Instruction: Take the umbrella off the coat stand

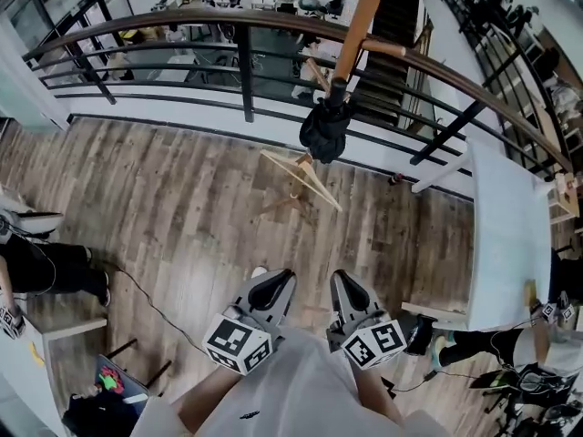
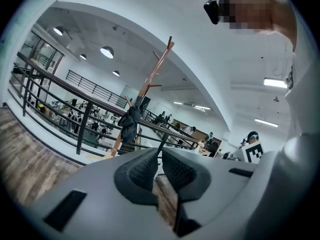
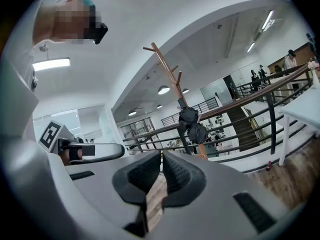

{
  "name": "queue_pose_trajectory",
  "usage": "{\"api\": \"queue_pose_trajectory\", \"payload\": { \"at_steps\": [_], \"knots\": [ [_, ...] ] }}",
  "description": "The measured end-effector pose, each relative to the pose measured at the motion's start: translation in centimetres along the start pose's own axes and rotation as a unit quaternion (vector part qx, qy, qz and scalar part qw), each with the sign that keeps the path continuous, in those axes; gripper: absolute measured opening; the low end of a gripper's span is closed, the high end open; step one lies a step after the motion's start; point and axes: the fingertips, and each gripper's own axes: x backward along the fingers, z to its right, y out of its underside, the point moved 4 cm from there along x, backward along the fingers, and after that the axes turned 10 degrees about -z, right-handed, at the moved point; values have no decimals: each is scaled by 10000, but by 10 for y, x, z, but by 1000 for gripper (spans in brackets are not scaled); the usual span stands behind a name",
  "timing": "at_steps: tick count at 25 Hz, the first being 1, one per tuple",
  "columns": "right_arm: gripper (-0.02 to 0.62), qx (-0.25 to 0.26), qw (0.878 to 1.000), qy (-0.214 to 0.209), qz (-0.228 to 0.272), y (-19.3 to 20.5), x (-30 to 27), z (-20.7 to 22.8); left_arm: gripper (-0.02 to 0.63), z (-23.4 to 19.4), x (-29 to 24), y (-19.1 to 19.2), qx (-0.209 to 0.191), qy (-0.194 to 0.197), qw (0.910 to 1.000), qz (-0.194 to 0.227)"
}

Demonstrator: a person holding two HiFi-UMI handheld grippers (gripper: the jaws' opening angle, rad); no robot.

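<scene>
Well, approach step. Umbrella (image 1: 325, 127) hangs folded and bundled on coat stand (image 1: 364, 16), well ahead of both my grippers and above line of jaws, out of reach. Railing (image 1: 246, 62) just behind stand.

My judgement: close in first, part jaws before arriving, take bundle near its top, then lift up and off peg. No sideways yank, as stand could tip.

Left gripper (image 1: 271, 289): jaws together, nothing between. Right gripper (image 1: 352, 289): jaws together, also empty, touching nothing.
</scene>
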Motion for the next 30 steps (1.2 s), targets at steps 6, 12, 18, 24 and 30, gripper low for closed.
{"api": "queue_pose_trajectory", "payload": {
  "at_steps": [6,12,18,24,30],
  "knots": [
    [41,219,9986,474,51,-28,-55,2,41,-53,-13,-45,-140,329,9993,122],
    [41,209,9966,793,78,-43,-81,13,41,-79,-22,-60,-115,468,9988,75],
    [41,426,9965,714,119,-65,-98,25,41,-87,-29,-73,-18,233,9996,181],
    [41,602,9965,540,193,-90,-113,54,41,-82,-54,-87,-29,-40,9997,244],
    [41,700,9970,251,231,-115,-124,85,41,-73,-88,-96,-6,-230,9995,238]
  ]
}}
